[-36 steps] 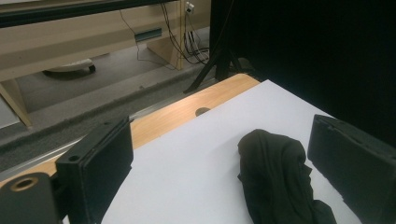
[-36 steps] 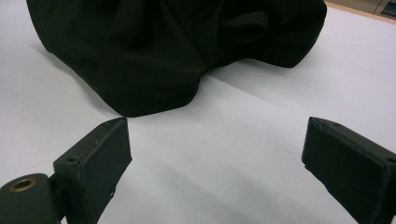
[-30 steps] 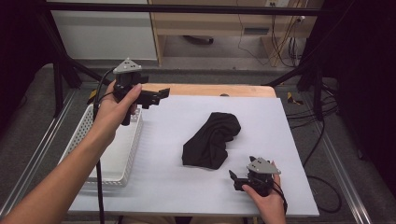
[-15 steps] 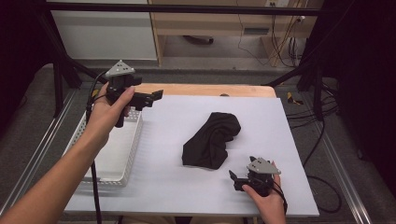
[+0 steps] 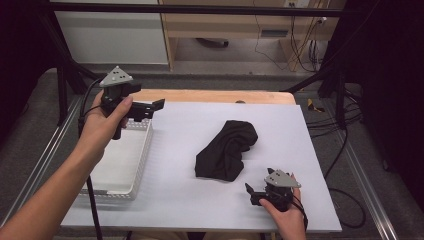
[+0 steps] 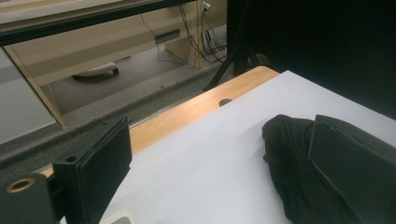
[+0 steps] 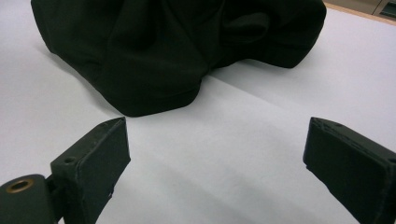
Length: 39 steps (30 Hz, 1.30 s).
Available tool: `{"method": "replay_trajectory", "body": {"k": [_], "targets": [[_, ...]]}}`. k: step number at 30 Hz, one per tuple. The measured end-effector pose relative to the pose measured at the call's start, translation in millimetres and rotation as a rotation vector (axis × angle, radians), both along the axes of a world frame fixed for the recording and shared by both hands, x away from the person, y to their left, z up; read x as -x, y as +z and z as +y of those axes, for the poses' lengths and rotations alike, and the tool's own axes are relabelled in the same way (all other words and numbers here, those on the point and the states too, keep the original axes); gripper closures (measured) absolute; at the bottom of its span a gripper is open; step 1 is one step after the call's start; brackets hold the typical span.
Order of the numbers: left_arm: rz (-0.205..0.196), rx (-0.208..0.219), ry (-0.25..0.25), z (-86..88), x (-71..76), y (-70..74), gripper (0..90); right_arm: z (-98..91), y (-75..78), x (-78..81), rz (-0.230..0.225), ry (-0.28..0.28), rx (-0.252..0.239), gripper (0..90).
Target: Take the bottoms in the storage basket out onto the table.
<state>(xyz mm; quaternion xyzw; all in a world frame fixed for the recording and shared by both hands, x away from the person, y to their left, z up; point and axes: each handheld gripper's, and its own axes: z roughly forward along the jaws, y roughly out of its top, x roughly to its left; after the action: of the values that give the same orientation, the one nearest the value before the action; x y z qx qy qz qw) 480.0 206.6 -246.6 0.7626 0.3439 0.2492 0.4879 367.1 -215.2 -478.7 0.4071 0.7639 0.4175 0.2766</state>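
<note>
Broad desk point(image 5: 310, 150) first: flat, matte, pale lilac-white top, smooth as paper, with a strip of light wood grain along the far edge point(image 6: 187, 116) and a small dark round hole in that strip. Next in size, a white plastic basket point(image 5: 125, 165) at the desk's left side, rectangular, with perforated mesh walls and a smooth bare floor. Then a black cloth point(image 5: 227, 150) near the middle of the desk, soft and dull, crumpled into a long rumpled heap with rounded folds and deep creases, lying flat on the top, well apart from the basket; seen close in the right gripper view point(image 7: 177, 51), a thick rolled hem curving along its near edge. Smaller still, the left tongs point(image 5: 150, 107), held up in a hand over the far end of the basket, hard black blocks with a grey three-cornered plate on top and a cable trailing down; released, jaws wide apart in the left gripper view point(image 6: 233, 177), nothing between them, pointing toward the cloth. Smallest in the high view, the right tongs point(image 5: 252, 192) resting low on the desk at the near right, just beside the cloth's near end but not touching; likewise released point(image 7: 215, 158), squared matte pads spread wide over bare desk.
</note>
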Motion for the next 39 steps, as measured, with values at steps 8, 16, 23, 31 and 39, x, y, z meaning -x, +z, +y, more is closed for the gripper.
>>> {"method": "replay_trajectory", "body": {"k": [8, 16, 23, 31, 39], "targets": [[-0.005, 0.007, 0.01, 11.3, 2.5, -2.1, 5.6, -0.1, -0.4, -0.6, 0.002, 0.001, 0.0, 7.5], [-0.001, 0.031, 0.024, 24.8, 8.0, -7.3, 5.6, -0.1, -0.1, -0.2, 0.0, 0.001, -0.001, 7.3], [0.014, 0.041, 0.027, 32.5, 14.8, -16.3, 5.6, -0.8, -0.2, -0.5, 0.006, -0.002, -0.005, 6.1], [0.054, 0.083, 0.031, 37.3, 24.0, -31.4, 5.7, 0.3, -0.6, -0.5, 0.006, 0.004, 0.0, 6.2], [0.057, 0.085, 0.027, 38.7, 33.6, -45.4, 5.6, 0.1, -0.6, -0.3, 0.006, 0.003, -0.001, 6.2]]}}
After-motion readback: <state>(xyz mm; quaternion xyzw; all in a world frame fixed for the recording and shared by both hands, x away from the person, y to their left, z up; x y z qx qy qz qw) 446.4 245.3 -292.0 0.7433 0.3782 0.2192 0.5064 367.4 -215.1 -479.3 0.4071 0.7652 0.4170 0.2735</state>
